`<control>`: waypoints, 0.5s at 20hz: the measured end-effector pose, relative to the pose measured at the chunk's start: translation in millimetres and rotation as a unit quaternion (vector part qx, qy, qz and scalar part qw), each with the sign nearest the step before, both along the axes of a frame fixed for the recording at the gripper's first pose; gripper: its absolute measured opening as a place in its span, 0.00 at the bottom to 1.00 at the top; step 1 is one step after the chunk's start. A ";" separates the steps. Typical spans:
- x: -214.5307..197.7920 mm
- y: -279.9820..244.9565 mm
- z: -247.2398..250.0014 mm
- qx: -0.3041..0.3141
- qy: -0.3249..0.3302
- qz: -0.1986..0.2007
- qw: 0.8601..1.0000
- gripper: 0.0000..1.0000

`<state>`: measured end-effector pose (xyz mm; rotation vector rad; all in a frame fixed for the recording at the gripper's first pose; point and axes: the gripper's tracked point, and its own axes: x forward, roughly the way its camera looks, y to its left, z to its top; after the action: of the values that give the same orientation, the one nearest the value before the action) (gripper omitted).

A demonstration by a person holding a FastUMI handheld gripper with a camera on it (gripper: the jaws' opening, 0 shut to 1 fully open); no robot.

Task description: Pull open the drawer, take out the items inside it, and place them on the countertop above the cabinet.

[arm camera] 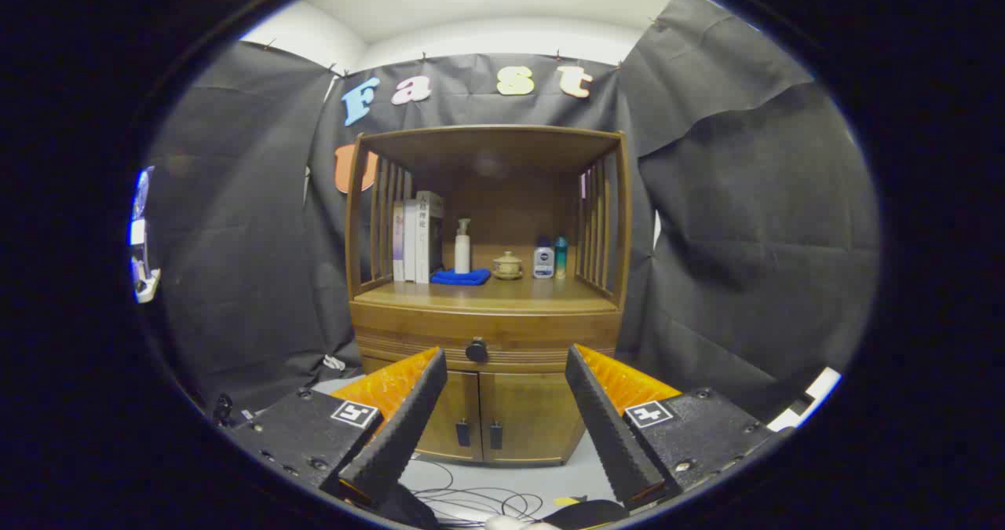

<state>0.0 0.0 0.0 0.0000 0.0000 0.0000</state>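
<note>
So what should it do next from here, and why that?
Probably move forward toward the drawer knob. The drawer looks closed, so nothing can come out yet, and the gripper is open with the cabinet some way beyond its fingertips. The knob sits between and ahead of the two fingers, so a straight approach should bring them around it.

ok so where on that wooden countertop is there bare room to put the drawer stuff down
The front strip of the wooden countertop is bare, ahead of the folded blue cloth. The back row is crowded: upright books, white pump bottle, small lidded ceramic pot, two small bottles. The open gripper sits short of the round black drawer knob.
</note>
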 end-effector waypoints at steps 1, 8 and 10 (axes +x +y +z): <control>-0.4 -0.1 -0.3 0.001 0.003 -0.003 1.000 0.99; -6.3 -7.5 -4.9 0.007 0.002 -0.018 1.000 0.99; -8.5 -7.2 -6.0 0.008 0.003 -0.016 1.000 0.99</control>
<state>-8.5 -7.2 -6.0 0.0167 0.0051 -0.0327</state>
